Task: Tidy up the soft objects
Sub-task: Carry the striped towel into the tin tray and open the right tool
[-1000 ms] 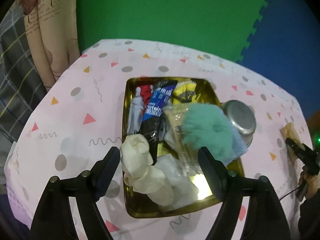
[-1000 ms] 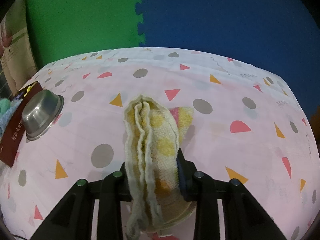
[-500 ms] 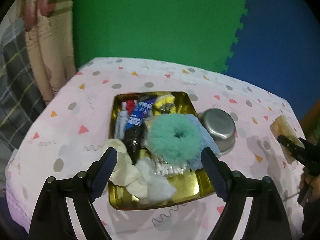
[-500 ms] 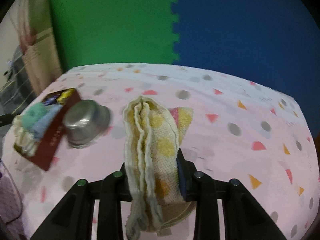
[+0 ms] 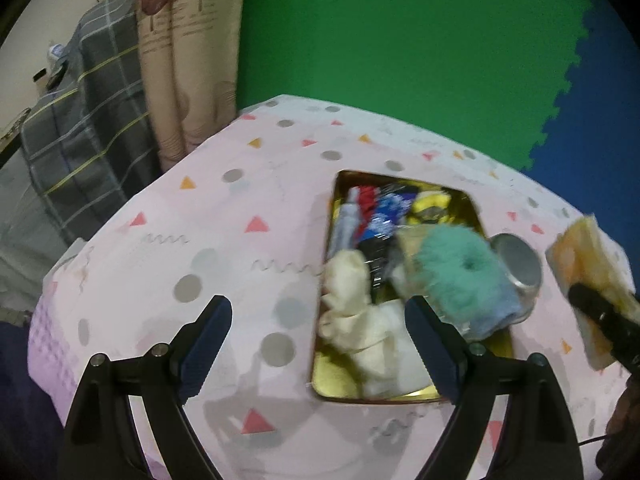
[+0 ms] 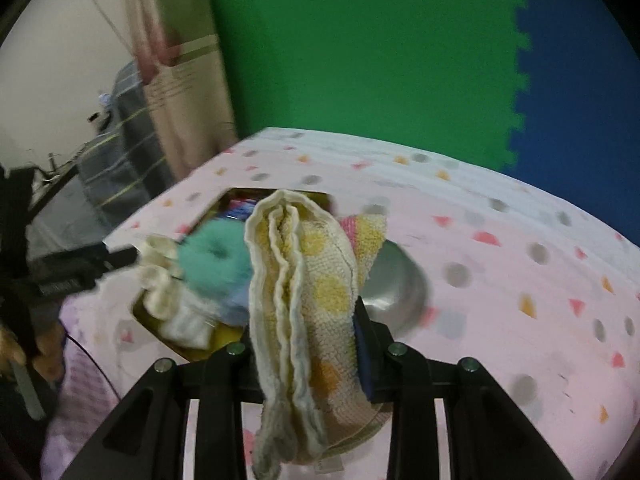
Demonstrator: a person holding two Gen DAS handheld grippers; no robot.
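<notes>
Over the pink table [image 5: 224,232], the left hand-held gripper [image 5: 318,322] hangs spread and empty beside the gold tray [image 5: 472,208]. Rightward, the right hand-held gripper [image 6: 304,340] pinches a folded yellow-dotted towel [image 6: 308,280], long axis pointing ahead, tray just beyond and leftward; it looks nearer.
</notes>
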